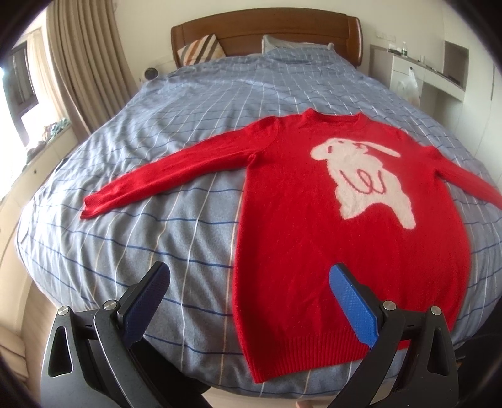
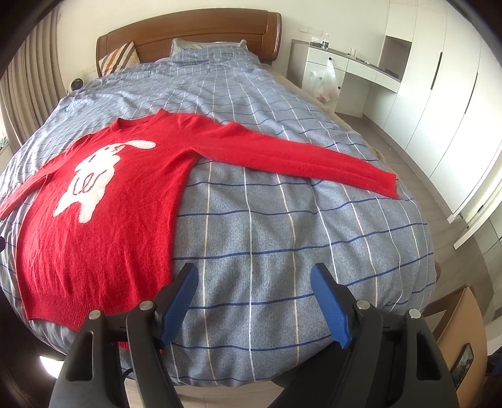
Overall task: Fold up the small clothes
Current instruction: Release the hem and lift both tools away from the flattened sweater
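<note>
Blue-padded fingers (image 1: 351, 307) of the left gripper (image 1: 248, 301) stand wide apart just above the ribbed hem (image 1: 313, 348) of a red knitted sweater with a white rabbit motif (image 1: 345, 226), one finger over the knit and the other over bare bedding beside it; they hold nothing, though whether the pad over the hem grazes the wool is hard to tell from this angle. Beside the sweater's opposite hem corner, the right gripper (image 2: 254, 301) hangs likewise with its fingers (image 2: 329, 307) spread and empty, over the grey-blue checked duvet (image 2: 282, 235). The sweater lies face up and flat on that duvet, neckline (image 1: 329, 117) towards the wooden headboard (image 1: 266, 28), both long sleeves stretched out sideways from the body, the left sleeve (image 1: 175, 169) and the right sleeve (image 2: 298, 153) each ending well clear of the hem. Folding has not yet begun, by the look of it. A sound first move would be to pinch each cuff near its end, taking only the sleeve and none of the duvet beneath, then lay it across the rabbit so the sides run straight before the hem is brought up to the neckline.
</note>
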`<state>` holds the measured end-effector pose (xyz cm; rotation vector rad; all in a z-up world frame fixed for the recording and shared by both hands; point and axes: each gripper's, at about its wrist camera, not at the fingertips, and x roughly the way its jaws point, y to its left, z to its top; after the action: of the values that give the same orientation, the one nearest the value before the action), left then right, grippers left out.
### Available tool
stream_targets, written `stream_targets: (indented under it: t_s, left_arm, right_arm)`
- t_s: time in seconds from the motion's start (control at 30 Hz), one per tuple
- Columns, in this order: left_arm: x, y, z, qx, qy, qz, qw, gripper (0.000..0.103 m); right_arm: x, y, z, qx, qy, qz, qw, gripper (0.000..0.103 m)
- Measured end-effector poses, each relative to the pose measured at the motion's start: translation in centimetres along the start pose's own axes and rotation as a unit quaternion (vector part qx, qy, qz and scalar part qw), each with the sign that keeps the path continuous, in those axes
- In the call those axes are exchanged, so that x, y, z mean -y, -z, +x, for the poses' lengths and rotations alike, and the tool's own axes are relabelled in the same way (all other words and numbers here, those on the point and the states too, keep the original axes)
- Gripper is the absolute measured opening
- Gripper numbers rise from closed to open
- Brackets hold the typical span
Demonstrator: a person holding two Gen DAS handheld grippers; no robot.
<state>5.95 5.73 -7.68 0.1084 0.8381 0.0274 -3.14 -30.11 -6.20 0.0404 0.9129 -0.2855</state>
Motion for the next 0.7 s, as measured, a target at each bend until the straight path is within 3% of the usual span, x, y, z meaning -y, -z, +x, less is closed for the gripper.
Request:
stream_targets:
  t_s: [0.43, 0.7]
  left_arm:
    - [0.3, 0.3, 0.7, -0.020, -0.015, 0.016, 0.9996, 0.102]
    - [0.3, 0.1, 1.1, -0.029, -0.016, 0.018, 0.9993, 0.102]
  right_arm:
    - [-1.4, 0.0, 0.3, -0.009, -0.035, -0.011, 0.999, 0.074]
    - [-0.7, 0.1, 1.0, -0.018, -0.024, -0.008, 1.000, 0.074]
